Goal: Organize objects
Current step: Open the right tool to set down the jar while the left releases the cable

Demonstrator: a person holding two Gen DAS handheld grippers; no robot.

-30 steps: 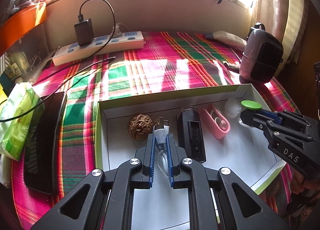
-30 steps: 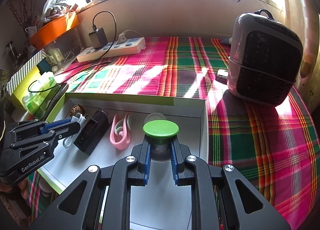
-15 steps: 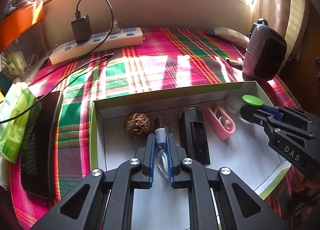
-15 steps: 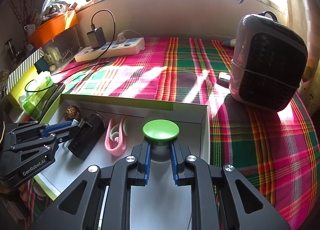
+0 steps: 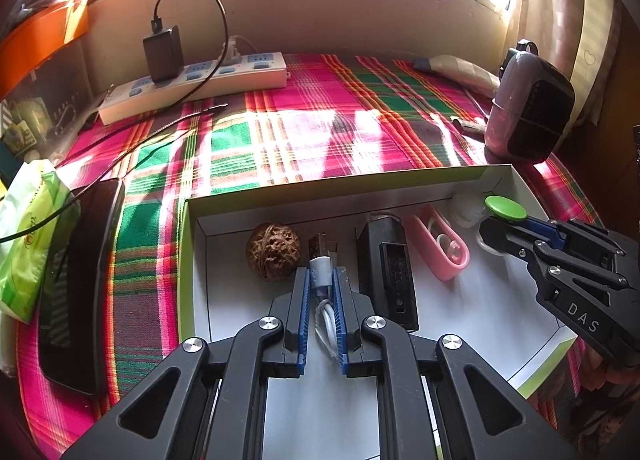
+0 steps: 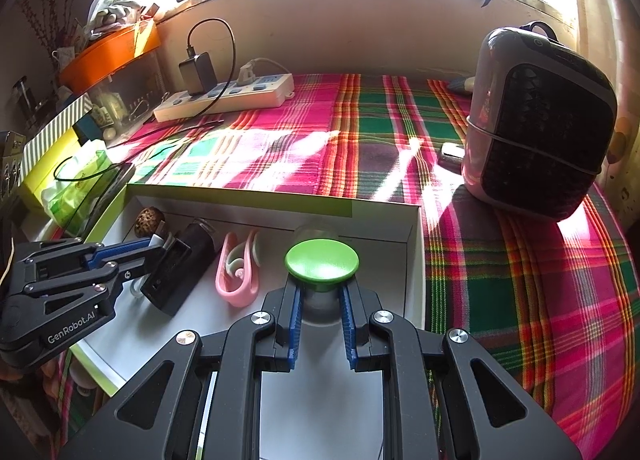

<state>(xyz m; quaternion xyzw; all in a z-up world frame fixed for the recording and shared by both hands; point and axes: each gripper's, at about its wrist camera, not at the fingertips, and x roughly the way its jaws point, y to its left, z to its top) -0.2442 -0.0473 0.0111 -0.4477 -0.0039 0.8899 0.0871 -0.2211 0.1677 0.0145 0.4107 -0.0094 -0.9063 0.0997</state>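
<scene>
From my left wrist view, the left gripper (image 5: 320,280) has its jaws pinched nearly together on a white USB cable (image 5: 321,274), low in the middle of the frame. Only the metal plug and a short coil show; the rest of the cable is hidden between the blue pads. My own black frame cuts off the near part of the white box (image 5: 340,183). The right gripper (image 5: 490,223) enters from the lower right edge, angled down into the box, and its body hides most of what it carries: I see a green lid (image 5: 506,207) and little of the clear body beneath.

In the right wrist view, the right gripper (image 6: 320,292) is clamped tight on the neck under that green lid (image 6: 322,262), centre frame. The container below is glassy and hard to make out. The left gripper (image 6: 154,250) comes in from the left edge and covers part of a walnut (image 6: 147,217) and a black device (image 6: 180,264).

Inside the box, from left to right in the left wrist view, lie the walnut (image 5: 273,252), the cable, the black device (image 5: 386,272) and a pink clip (image 5: 438,244). Both grippers tilt steeply downward over the box, which sits on a plaid cloth (image 5: 320,131).
</scene>
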